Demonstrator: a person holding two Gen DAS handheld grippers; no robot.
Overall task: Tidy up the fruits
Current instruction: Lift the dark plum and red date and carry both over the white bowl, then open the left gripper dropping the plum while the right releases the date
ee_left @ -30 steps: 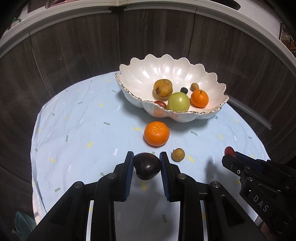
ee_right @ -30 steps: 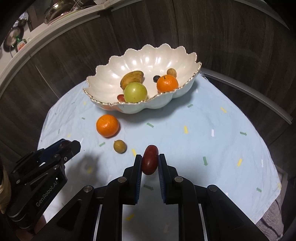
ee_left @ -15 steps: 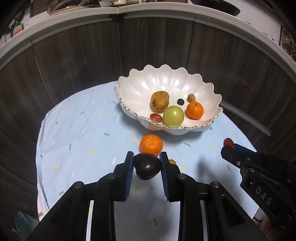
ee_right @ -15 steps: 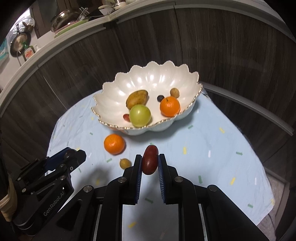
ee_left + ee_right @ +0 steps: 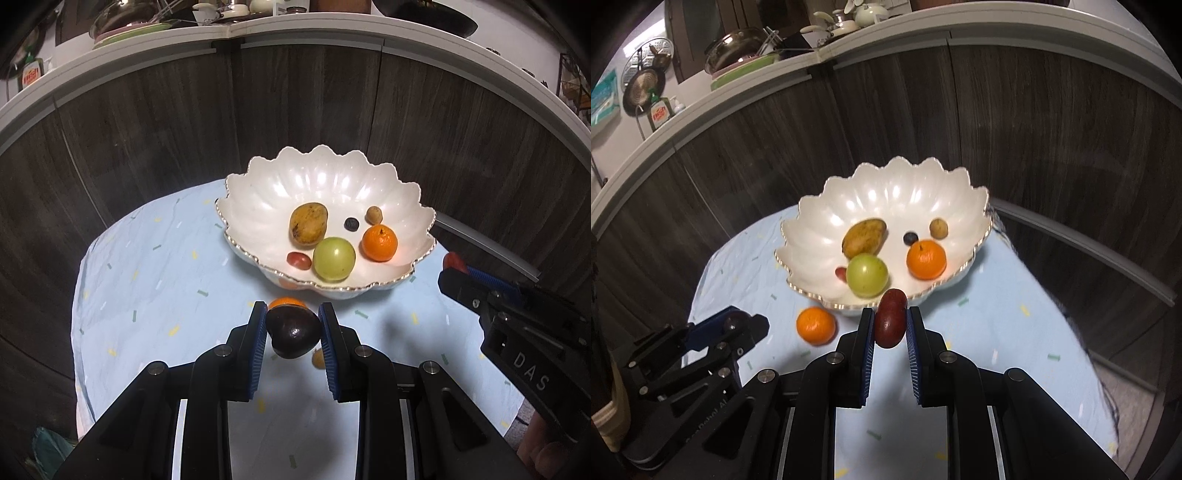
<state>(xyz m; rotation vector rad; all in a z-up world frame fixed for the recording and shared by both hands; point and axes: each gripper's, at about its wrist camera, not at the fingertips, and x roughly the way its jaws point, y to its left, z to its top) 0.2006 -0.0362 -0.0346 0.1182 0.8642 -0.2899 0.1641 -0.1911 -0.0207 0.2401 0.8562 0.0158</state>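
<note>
You're looking at white letters reading "DAS" on the black body of the right gripper (image 5: 458,271), at the right edge of the left wrist view. In the right wrist view, the left gripper (image 5: 738,321) carries lettering too, but only a partial "Robot AI" comes through. The bottle (image 5: 660,112) on the counter shows a red label, too small to read.

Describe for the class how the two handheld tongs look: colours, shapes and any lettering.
Both tongs, left and right, are matte black angular frames with silver screws and flat fingers lined with ribbed blue pads. The right one's side carries white letters "DAS".
</note>
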